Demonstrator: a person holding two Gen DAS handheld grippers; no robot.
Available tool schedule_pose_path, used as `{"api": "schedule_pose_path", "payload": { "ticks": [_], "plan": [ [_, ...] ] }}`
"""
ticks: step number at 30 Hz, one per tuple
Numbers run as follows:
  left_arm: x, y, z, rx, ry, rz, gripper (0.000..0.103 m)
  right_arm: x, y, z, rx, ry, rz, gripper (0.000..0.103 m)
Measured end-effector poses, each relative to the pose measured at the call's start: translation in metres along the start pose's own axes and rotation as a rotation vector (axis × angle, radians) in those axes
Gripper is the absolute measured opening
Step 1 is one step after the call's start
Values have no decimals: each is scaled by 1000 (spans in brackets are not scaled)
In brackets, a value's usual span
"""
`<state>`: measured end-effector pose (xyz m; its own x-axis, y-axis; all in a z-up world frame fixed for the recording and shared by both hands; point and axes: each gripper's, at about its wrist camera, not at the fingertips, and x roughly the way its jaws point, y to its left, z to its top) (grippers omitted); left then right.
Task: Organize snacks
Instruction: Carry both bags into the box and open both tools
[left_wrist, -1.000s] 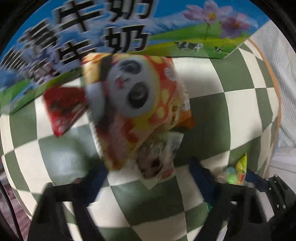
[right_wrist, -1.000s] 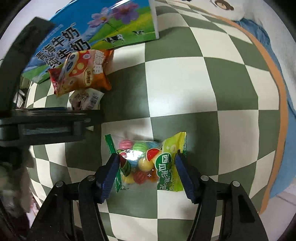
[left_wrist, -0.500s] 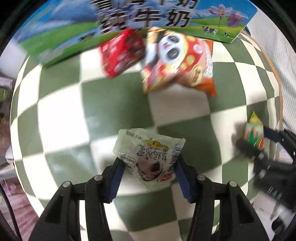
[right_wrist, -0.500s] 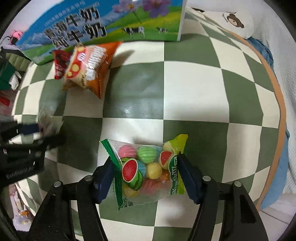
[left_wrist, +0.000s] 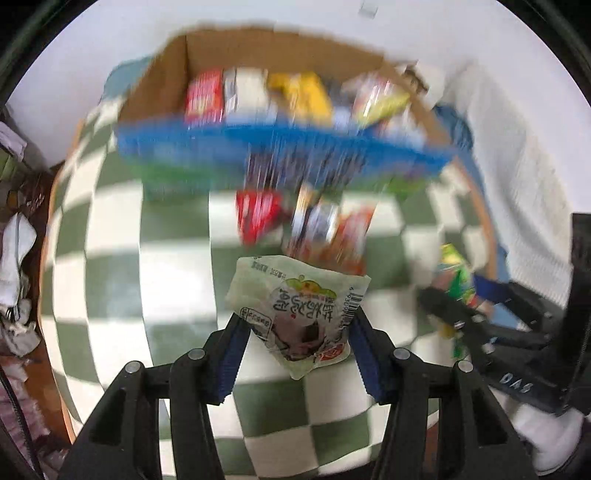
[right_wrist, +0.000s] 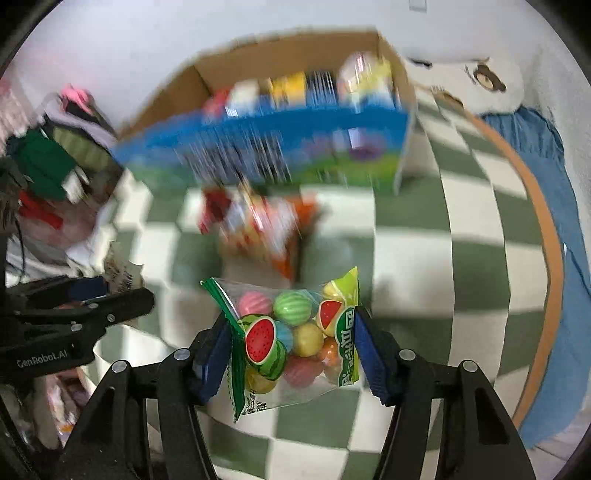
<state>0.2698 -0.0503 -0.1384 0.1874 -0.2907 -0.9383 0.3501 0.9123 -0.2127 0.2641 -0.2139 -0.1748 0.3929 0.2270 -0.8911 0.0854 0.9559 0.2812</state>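
pale green snack packet being held above the checkered mat, pinched in left gripper | clear candy bag being clamped by right gripper | open cardboard box sitting at the mat's far edge, holding snacks | orange chip bag lying just before it

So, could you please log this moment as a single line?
left hand-held gripper: shut on pale green packet | right hand-held gripper: shut on watermelon candy bag | open box: ahead, holds snacks
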Motion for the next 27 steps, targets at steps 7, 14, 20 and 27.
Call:
{"api": "schedule_pose_path", "payload": {
  "ticks": [7, 14, 20, 27],
  "plan": [
    [-36, 1, 116, 13, -128, 30, 51, -30, 19, 108, -27, -130, 34, 64],
    [7, 36, 196, -30, -50, 133, 54, 15, 25, 194, -23, -75, 31, 67],
    [58, 64, 218, -96, 71, 191, 59, 81, 19, 223, -7, 69, -36, 85],
    [75, 65, 211, -82, 95, 230, 100, 106, 7, 227, -11, 153, -131, 100]
  ]
}}
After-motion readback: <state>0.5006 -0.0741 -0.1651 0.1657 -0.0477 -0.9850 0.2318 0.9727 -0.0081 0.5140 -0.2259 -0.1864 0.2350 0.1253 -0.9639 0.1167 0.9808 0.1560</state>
